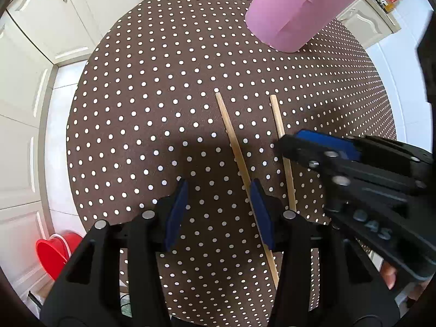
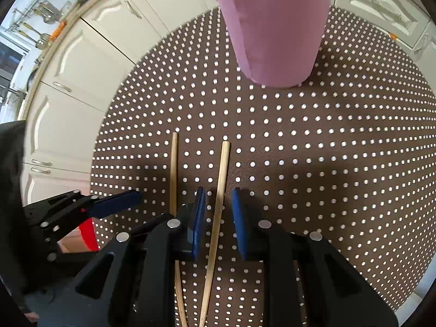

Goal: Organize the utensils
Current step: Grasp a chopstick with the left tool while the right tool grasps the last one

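Right gripper (image 2: 218,218) spread around one chopstick (image 2: 218,204) — left gripper (image 1: 218,212) spread too, second chopstick (image 1: 234,147) beside its finger.

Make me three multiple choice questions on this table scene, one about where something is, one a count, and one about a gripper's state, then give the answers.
1. Where does the pink cup stand relative to the chopsticks?
A. On the far part of the table, beyond their tips
B. Lying across them
C. On the floor

2. How many chopsticks lie on the dotted tablecloth?
A. One
B. Two
C. Four

3. What is the right gripper doing?
A. Clamped on the cup
B. Open, with one chopstick between its fingers
C. Shut on nothing

Answers:
1. A, the cup sits upright past the stick ends.
2. B, a left chopstick and a right chopstick lie side by side.
3. B, the blue pads stand apart on either side of the right chopstick.
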The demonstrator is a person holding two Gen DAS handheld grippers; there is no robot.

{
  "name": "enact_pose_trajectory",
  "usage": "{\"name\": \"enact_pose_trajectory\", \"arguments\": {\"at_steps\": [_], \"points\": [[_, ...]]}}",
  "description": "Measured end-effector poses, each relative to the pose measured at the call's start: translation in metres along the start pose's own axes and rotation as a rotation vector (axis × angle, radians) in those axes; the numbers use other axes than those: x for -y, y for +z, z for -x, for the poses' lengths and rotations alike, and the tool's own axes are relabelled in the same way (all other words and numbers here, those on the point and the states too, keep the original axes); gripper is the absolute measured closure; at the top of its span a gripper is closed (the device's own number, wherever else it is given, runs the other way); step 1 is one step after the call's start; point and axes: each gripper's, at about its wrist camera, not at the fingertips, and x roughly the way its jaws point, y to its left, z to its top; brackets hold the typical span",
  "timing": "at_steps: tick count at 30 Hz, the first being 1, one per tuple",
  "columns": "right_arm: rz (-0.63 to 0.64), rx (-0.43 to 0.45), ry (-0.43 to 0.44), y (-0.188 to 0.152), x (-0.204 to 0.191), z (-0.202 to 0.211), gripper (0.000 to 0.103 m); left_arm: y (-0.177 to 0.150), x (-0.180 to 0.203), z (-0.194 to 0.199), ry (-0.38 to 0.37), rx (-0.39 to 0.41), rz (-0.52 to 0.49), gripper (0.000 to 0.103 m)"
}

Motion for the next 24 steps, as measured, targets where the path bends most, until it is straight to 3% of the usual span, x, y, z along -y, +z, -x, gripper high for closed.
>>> {"name": "enact_pose_trajectory", "arguments": {"at_steps": [5,6,9,12,18,23,24], "points": [[0.025,-0.010,-0.042,0.007,-0.004,-0.008,0.090,0.001,-0.011,0.001,-0.013,-0.009,0.003,0.056],[0.032,-0.012,-0.053,0.008,-0.003,-0.009,0.097,0.004,-0.014,0.002,-0.017,-0.008,-0.001,0.056],[-0.002,-0.023,-0.011,0.011,0.003,-0.011,0.098,0.011,-0.004,0.007,-0.027,-0.009,0.006,0.056],[0.000,-0.024,-0.029,0.010,0.013,-0.006,0.098,0.019,0.001,0.006,-0.016,-0.015,-0.024,0.056],[-0.074,-0.023,0.008,-0.002,0.043,0.003,0.098,0.036,0.019,0.000,0.060,-0.006,-0.079,0.056],[-0.113,-0.008,0.029,-0.009,0.063,0.011,0.098,0.050,0.027,0.000,0.116,0.018,-0.072,0.074],[-0.117,-0.003,0.037,-0.010,0.068,0.014,0.098,0.052,0.025,0.000,0.121,0.022,-0.067,0.085]]}}
